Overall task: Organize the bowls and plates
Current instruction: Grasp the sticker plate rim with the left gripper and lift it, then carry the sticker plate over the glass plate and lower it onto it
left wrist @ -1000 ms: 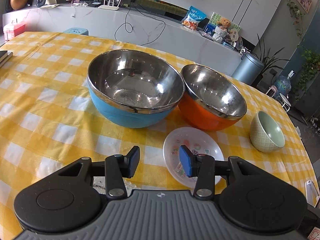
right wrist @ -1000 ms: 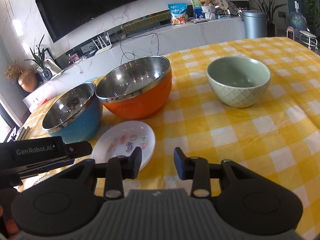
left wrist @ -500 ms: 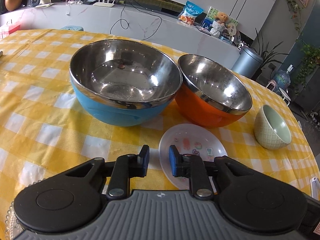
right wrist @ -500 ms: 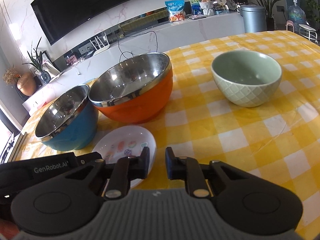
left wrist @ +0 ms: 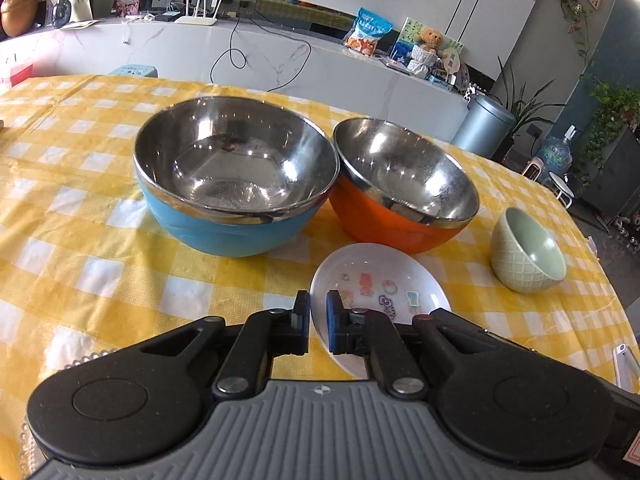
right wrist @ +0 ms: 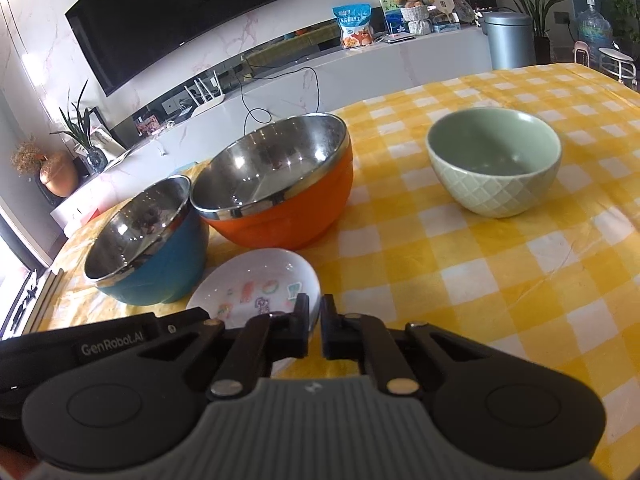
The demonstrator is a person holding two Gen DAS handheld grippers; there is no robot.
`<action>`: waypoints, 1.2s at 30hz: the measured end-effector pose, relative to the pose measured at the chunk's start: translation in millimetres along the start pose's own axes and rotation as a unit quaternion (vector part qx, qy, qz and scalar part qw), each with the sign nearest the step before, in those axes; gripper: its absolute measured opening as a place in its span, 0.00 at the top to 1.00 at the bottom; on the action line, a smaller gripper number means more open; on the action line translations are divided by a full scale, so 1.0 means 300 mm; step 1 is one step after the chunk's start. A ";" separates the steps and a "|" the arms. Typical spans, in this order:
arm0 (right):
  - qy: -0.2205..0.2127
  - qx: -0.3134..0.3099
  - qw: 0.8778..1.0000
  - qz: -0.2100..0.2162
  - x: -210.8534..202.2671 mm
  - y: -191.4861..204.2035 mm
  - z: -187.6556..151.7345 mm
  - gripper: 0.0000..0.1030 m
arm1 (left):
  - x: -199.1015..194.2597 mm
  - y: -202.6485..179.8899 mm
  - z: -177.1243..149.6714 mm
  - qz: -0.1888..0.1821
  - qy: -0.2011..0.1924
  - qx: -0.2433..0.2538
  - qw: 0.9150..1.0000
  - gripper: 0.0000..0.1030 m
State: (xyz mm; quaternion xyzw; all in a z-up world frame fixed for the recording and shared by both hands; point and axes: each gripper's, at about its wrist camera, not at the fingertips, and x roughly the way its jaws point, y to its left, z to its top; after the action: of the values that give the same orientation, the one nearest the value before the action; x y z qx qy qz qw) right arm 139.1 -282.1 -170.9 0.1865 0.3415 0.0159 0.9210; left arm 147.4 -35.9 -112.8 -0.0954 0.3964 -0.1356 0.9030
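Bowls (left wrist: pixel 236 168) — plate (left wrist: pixel 376 280) — nearly closed grippers (left wrist: pixel 318 322)

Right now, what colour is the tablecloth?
Yellow and white checks; right wrist view shows it best.

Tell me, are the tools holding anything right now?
No, nothing is held. The left tool and right tool are both nearly closed on air, just in front of the little white plate, which lies flat on the yellow checked tablecloth.

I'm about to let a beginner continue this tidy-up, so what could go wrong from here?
The blue bowl and orange bowl sit rim to rim, so lifting one may knock the other. The shallow white plate lies flat before the nearly closed left gripper; its low rim could slip from a pinch.
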 end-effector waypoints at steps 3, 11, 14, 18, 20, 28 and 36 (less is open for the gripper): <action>-0.004 -0.004 1.000 0.004 -0.033 0.013 -0.008 0.97 | -0.041 0.005 -0.006 -0.001 -0.006 -0.001 1.000 0.92; -0.006 -0.009 0.999 0.030 -0.141 0.068 -0.052 0.97 | -0.175 0.039 -0.042 0.010 -0.016 -0.003 1.000 0.92; -0.005 -0.017 0.999 0.044 -0.172 0.100 -0.070 0.97 | -0.226 0.062 -0.062 0.019 -0.020 -0.008 1.000 0.92; -0.006 -0.036 0.997 0.064 -0.214 0.151 -0.095 0.97 | -0.281 0.106 -0.089 0.027 -0.018 -0.026 0.999 0.92; -0.004 -0.046 0.996 0.072 -0.232 0.176 -0.110 0.97 | -0.308 0.129 -0.102 0.032 -0.021 -0.031 0.999 0.92; 0.016 -0.064 0.993 0.095 -0.273 0.245 -0.170 0.97 | -0.383 0.208 -0.144 0.038 -0.025 -0.049 0.998 0.92; 0.039 -0.078 0.991 0.100 -0.270 0.295 -0.216 0.97 | -0.408 0.275 -0.176 0.044 -0.014 -0.077 0.996 0.92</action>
State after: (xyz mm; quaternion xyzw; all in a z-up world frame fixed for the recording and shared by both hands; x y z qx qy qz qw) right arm 44.5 -190.8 -134.0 0.1467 0.3543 0.1415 0.9126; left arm 42.6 77.9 -86.7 -0.1492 0.3972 -0.0632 0.9033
